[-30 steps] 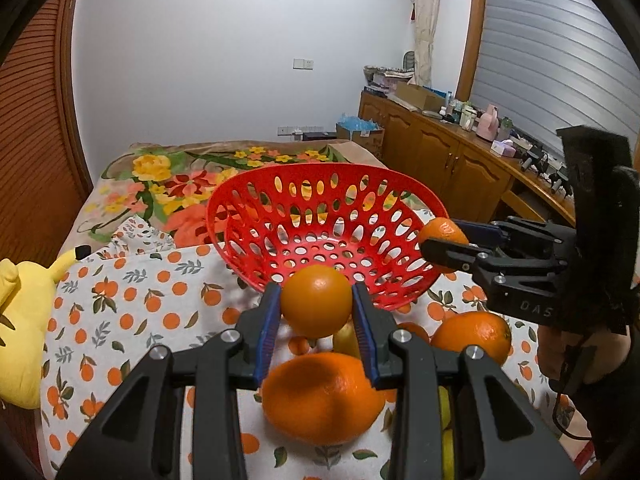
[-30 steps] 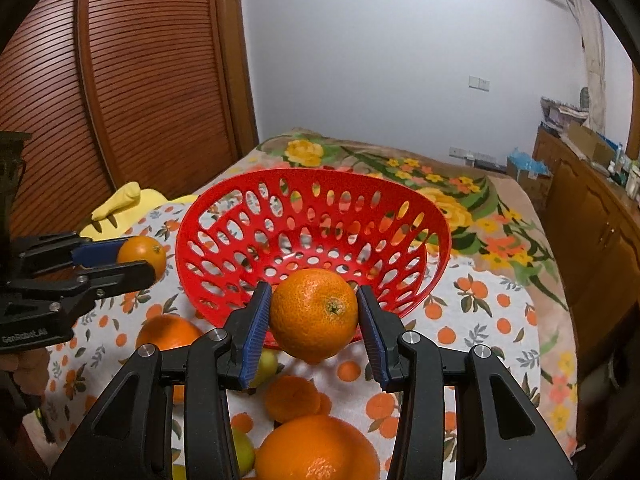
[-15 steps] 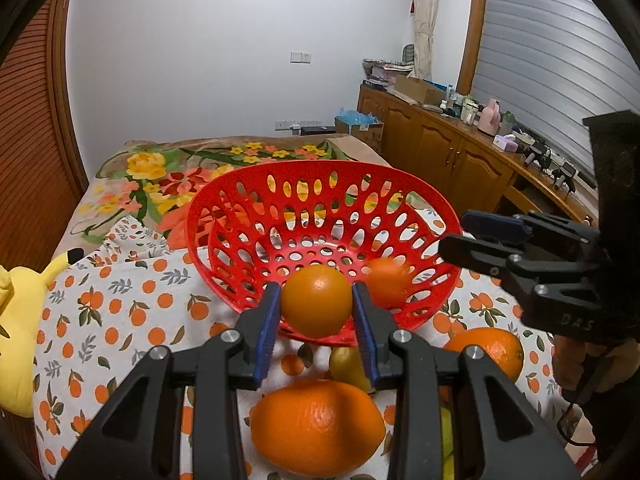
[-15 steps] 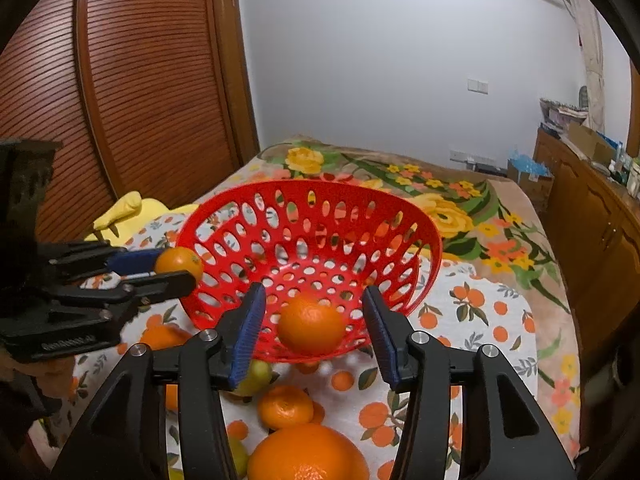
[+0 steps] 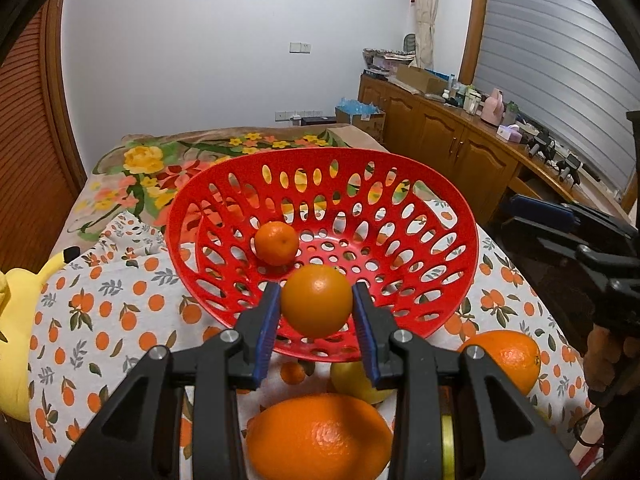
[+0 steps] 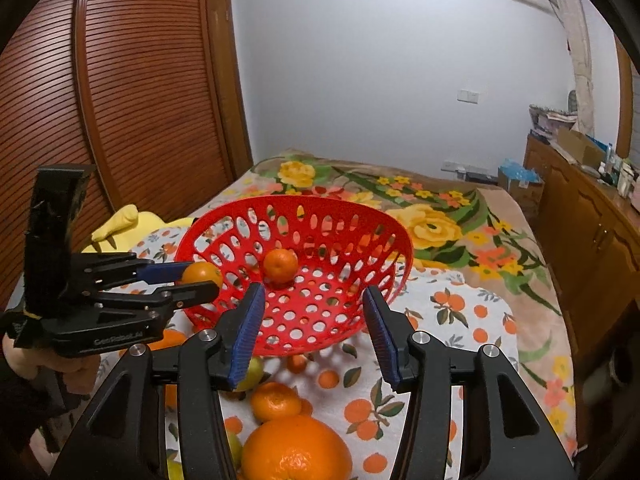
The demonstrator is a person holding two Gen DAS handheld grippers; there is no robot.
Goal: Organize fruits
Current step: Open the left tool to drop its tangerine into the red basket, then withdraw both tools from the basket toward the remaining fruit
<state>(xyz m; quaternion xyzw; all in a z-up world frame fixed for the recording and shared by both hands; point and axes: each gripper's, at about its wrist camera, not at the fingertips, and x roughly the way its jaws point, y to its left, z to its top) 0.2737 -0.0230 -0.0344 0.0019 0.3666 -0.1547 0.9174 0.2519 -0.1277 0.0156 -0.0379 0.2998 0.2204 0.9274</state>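
The left gripper (image 5: 316,312) pinched a small orange (image 5: 316,300) between its blue jaws at the frame's centre, held over the near rim of the red basket (image 5: 440,264). In the right wrist view, the right gripper (image 6: 314,332) had its jaws spread with nothing between them. A tangerine (image 6: 281,265) lay inside the basket. Below the basket, low in the frame, more oranges (image 6: 296,450) rested on the orange-print cloth (image 6: 472,344) over the bed.
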